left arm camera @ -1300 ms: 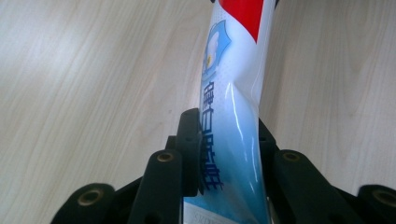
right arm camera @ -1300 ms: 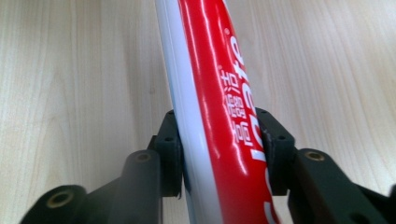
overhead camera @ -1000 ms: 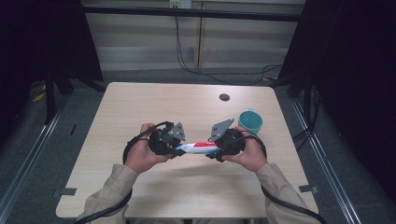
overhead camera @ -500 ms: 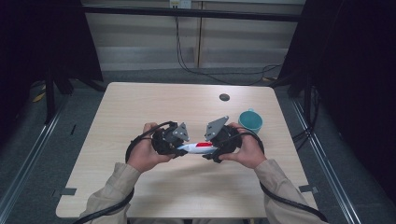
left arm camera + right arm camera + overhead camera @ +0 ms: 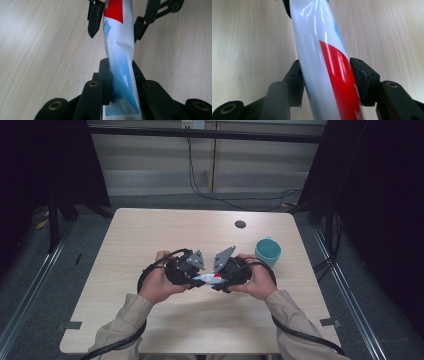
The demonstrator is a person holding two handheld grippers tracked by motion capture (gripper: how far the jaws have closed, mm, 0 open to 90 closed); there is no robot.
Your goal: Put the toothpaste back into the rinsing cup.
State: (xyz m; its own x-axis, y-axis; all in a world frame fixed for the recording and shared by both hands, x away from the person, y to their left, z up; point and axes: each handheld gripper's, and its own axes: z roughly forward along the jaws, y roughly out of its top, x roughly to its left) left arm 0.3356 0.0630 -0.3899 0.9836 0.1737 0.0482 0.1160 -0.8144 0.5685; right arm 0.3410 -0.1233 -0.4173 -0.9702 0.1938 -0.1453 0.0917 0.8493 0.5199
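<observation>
A white toothpaste tube with a red patch and a blue end hangs level between two grippers above the table's middle. My left gripper is shut on the tube's flat blue end, the jaws pinching it from both sides. My right gripper faces it from the other side. Its jaws have just been closing, and both pads now press on the red-and-white part of the tube. In the left gripper view the right gripper clasps the tube farther up.
A teal cup stands on the light wooden table just right of the right hand. A small dark disc lies near the far edge. Black cables loop from both grippers past the forearms.
Both hands stay in nearly the same place over the table's middle, and the tube stays between the two grippers. The right gripper has shifted slightly along it.
</observation>
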